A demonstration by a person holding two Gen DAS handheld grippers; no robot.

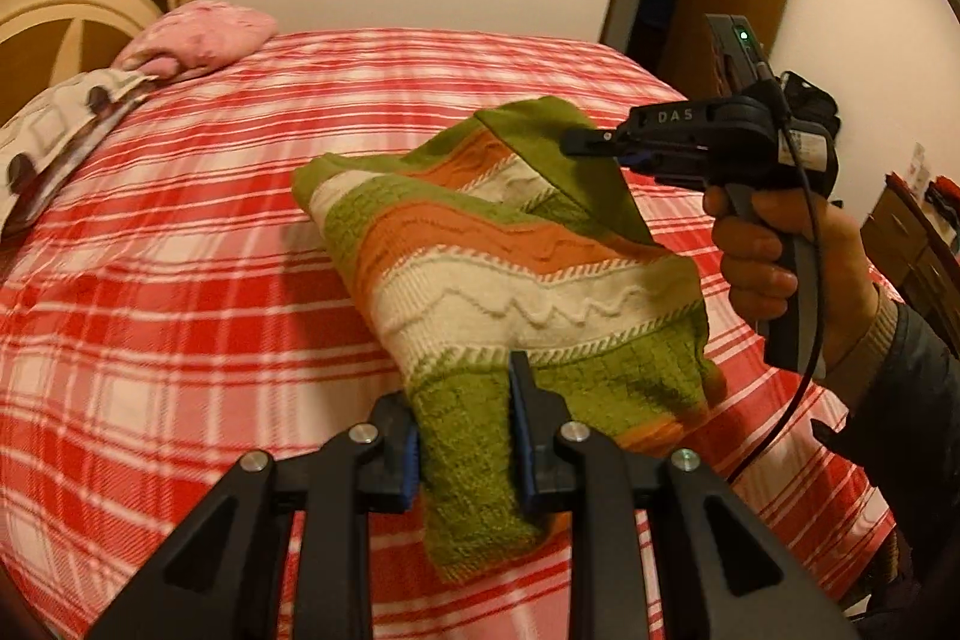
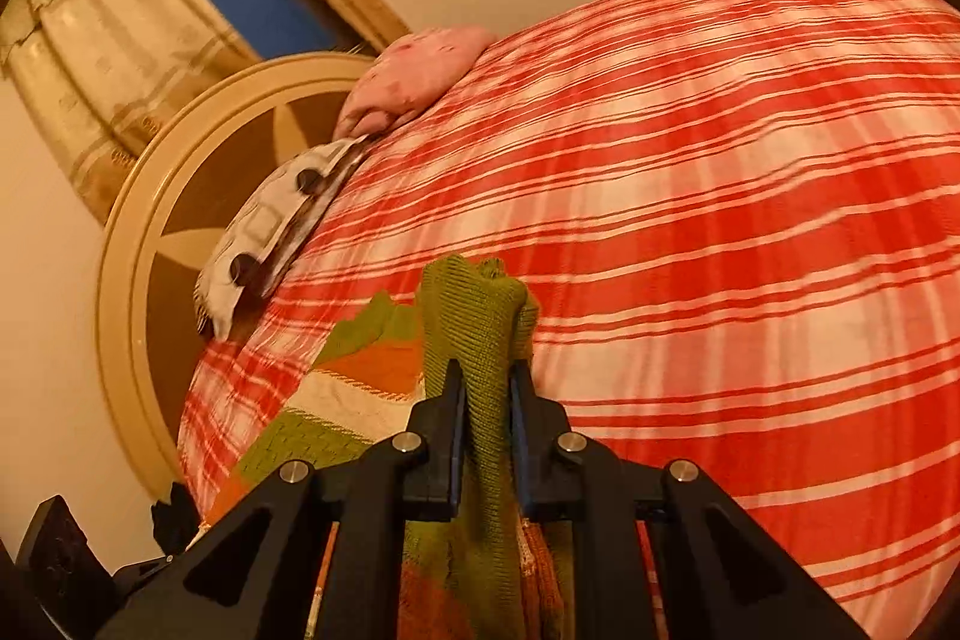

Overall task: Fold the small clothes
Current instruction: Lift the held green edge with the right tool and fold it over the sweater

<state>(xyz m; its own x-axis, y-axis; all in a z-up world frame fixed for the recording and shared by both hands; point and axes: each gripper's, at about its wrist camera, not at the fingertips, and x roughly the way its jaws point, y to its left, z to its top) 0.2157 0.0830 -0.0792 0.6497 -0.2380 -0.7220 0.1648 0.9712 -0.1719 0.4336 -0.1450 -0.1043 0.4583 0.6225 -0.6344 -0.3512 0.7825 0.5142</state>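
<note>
Both hand-held grippers are clamped on the same garment. The left hand-held gripper [image 1: 465, 436] has its jaws closed on a green edge of the striped knitted sweater [image 1: 480, 274], with a thick bunch of cloth between the pads. The right hand-held gripper [image 2: 487, 400] pinches another green edge, seen in its own view as a bundled ridge rising between narrow jaws; in the left view the same tool [image 1: 591, 142], carried by the person's hand [image 1: 780, 250], holds that edge raised above the rest.

The sweater sits partly lifted and partly draped on the red plaid bed [image 1: 180, 280], toward the near edge and well apart from the pink pillow [image 1: 198, 40] and the patterned cushion [image 1: 66, 142] at the headboard end.

The main risk is, I judge, an uneven fold. The two grips are at different heights and the cloth between them sags and twists, so laying it down now would likely leave a skewed crease or a trapped bulge. The bunched knit in the left jaws could also slip out under tension, since a thick soft wad compresses and creeps. Pulling the hands apart too hard would stretch the knit or drag the resting part across the bed, undoing any alignment.
</note>
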